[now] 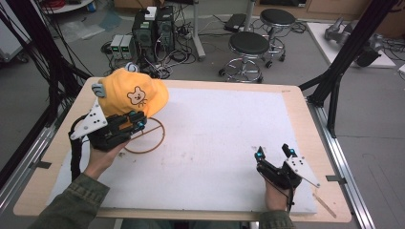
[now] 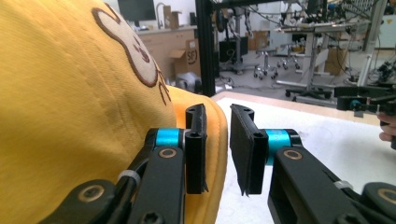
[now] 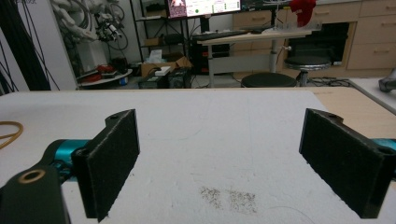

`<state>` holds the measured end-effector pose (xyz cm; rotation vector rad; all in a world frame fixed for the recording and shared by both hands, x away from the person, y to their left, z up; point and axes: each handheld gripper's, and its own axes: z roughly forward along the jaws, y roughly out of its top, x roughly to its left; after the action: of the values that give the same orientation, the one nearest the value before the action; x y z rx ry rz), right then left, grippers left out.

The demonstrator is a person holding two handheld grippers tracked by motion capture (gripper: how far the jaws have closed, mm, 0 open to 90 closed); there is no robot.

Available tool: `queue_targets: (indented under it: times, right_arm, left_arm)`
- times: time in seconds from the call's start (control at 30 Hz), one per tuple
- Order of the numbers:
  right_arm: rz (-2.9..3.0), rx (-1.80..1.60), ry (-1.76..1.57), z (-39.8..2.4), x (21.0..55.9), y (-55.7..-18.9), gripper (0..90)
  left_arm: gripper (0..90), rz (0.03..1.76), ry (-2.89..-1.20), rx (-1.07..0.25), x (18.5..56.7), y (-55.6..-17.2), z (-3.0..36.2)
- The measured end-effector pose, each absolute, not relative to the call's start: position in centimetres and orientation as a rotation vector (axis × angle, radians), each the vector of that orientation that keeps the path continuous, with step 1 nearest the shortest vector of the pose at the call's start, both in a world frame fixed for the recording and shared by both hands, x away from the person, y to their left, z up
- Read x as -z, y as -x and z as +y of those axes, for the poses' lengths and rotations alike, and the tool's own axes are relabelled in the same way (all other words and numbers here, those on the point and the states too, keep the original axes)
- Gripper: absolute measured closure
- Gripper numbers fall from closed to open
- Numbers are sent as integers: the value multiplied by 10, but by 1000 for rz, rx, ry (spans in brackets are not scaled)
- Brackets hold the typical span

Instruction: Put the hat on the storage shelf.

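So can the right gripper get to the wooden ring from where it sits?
Probably yes: the right gripper stands open, and bare white mat lies between it and the wooden ring, though the yellow cap overlaps the ring's far edge.

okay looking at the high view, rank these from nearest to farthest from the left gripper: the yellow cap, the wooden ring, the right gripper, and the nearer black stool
From the left gripper:
1. Yellow cap, right at its jaws, on the table's left side.
2. Wooden ring, just beside it toward the table's middle; nearly as close.
3. Right gripper, across the white mat near the right edge.
4. Nearer black stool, on the floor beyond the table.
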<state>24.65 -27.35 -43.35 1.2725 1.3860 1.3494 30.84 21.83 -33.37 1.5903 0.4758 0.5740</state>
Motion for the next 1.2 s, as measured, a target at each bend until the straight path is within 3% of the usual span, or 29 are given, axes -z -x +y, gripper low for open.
queue_targets:
  times: [0.13, 0.43, 0.7, 1.2]
  right_arm:
    - [1388, -1353, -1268, -274, 433, -246, 110]
    - [1389, -1362, -1272, -274, 433, -245, 110]
    - [1397, -1375, -1281, -274, 434, -246, 110]
    - [1385, -1378, -1278, -275, 433, -245, 110]
  left_arm:
    - [605, 466, -1578, -560, 331, -305, 217]
    - [407, 450, -1527, -585, 319, -300, 216]
    - [363, 445, -1478, -607, 306, -296, 219]
    - [331, 514, -1399, -794, 281, -272, 248]
